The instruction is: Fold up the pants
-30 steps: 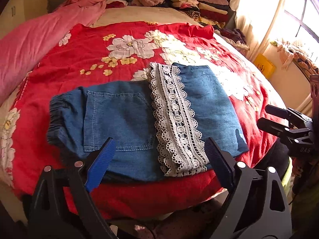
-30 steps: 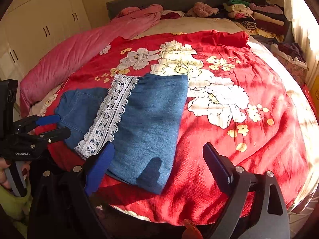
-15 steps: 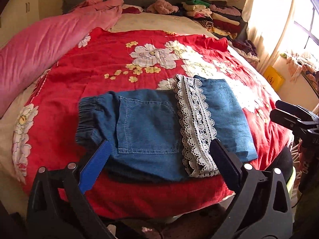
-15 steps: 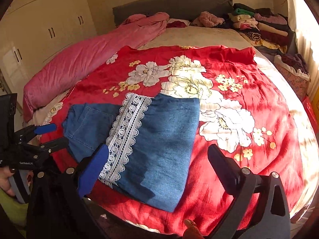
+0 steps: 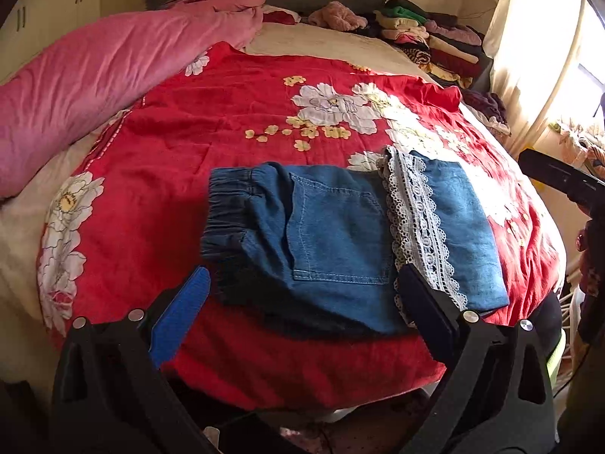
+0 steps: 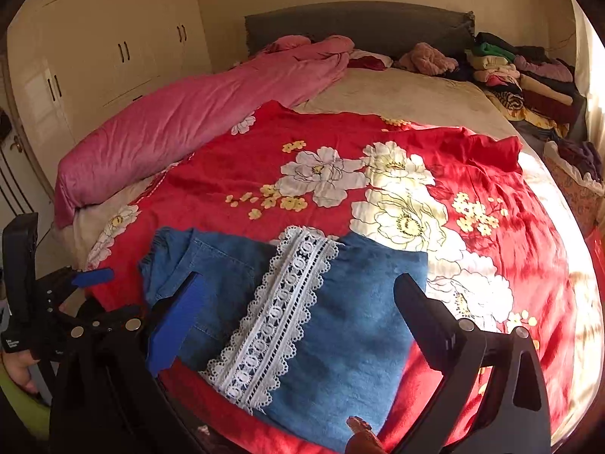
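Blue denim pants [image 5: 340, 242] lie folded on the red flowered bedspread [image 5: 227, 121], near the bed's front edge. A white lace hem band [image 5: 416, 227] runs across them, and the elastic waistband [image 5: 223, 212] is at the left. They also show in the right wrist view [image 6: 332, 333]. My left gripper [image 5: 302, 291] is open and empty, held back over the near edge of the pants. My right gripper [image 6: 298, 299] is open and empty, above the folded leg end. The left gripper [image 6: 83, 291] shows at the left of the right wrist view.
A pink duvet [image 5: 94, 75] lies along the bed's left side. Stacks of folded clothes [image 6: 522, 72] sit at the head of the bed on the right. White wardrobes [image 6: 106, 49] stand at the left. A curtain [image 5: 529, 56] and window are on the right.
Both grippers have pulled back and risen, so the pants sit lower and smaller in view. The left view has swung to the left. The pants have not moved.
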Demonstrator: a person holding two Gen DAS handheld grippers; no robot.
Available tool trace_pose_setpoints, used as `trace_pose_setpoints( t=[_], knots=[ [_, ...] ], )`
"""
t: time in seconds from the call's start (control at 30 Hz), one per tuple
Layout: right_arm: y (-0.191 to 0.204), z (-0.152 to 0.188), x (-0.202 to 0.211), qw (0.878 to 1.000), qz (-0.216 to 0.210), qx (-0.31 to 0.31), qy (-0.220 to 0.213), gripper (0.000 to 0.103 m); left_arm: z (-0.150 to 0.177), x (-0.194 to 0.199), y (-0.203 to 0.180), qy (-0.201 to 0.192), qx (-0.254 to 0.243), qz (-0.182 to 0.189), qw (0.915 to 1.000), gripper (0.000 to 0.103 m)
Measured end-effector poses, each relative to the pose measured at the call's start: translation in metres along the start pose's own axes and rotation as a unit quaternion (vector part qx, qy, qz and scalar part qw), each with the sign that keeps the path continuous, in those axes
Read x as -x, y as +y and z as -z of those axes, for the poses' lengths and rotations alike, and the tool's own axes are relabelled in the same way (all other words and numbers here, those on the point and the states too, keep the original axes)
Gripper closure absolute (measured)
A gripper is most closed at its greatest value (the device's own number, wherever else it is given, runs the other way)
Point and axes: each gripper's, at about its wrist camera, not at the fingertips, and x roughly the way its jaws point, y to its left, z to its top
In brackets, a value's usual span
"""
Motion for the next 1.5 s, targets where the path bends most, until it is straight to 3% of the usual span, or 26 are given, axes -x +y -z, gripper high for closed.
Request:
trace_pose_setpoints(
  t=[0.6,0.93,0.97,1.07,1.1,1.37,1.5],
  knots=[
    [0.065,-0.039,-0.082,0.993,-0.074,0.059,0.066,0.005,0.012,-0.026,0.058,0.02,0.068,0.003,0.9975,0.01],
    [0.111,-0.044,-0.139,0.975,-0.122,0.13,0.133,0.005,0.017,-0.043,0.06,0.031,0.074,0.03,0.9963,0.01],
    [0.116,-0.043,-0.146,0.972,-0.127,0.136,0.141,0.005,0.018,-0.045,0.06,0.031,0.076,0.038,0.9959,0.012],
    [0.127,-0.043,-0.167,0.966,-0.134,0.15,0.165,0.005,0.018,-0.051,0.062,0.038,0.088,0.058,0.9937,0.035],
    [0.131,-0.043,-0.173,0.964,-0.132,0.155,0.172,0.005,0.019,-0.053,0.062,0.039,0.091,0.065,0.993,0.039],
    [0.158,-0.043,-0.205,0.949,-0.139,0.202,0.2,0.006,0.019,-0.064,0.061,0.049,0.099,0.075,0.991,0.042],
    [0.163,-0.038,-0.224,0.942,-0.143,0.208,0.222,0.015,0.019,-0.066,0.058,0.05,0.097,0.074,0.9913,0.042]
  ],
)
